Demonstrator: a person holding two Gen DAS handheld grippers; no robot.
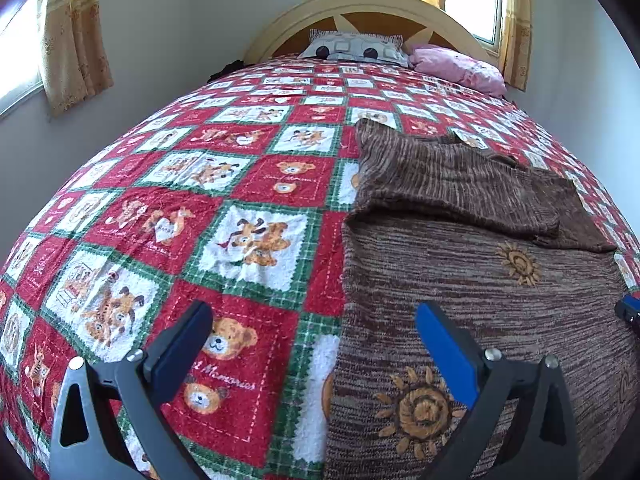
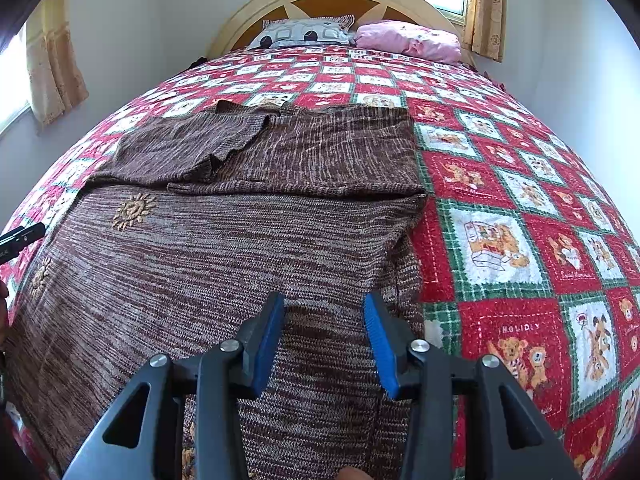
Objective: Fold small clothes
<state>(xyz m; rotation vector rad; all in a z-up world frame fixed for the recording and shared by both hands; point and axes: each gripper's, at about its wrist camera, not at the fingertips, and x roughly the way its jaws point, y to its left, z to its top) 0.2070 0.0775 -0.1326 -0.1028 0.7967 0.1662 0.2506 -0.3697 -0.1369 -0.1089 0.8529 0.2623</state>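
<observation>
Brown sweater (image 2: 224,248) lies lengthwise toward the headboard (image 2: 256,4); right gripper (image 2: 324,340) hovers spread over its near hem, left gripper (image 1: 316,344) spread wide, straddling its left edge.

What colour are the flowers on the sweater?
Orange-tan sun-like flowers on the brown streaky sweater; the left wrist view shows them best.

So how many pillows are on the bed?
2: a grey patterned pillow at the headboard's middle, and a pink pillow beside it on its right. Others could be hidden.
</observation>
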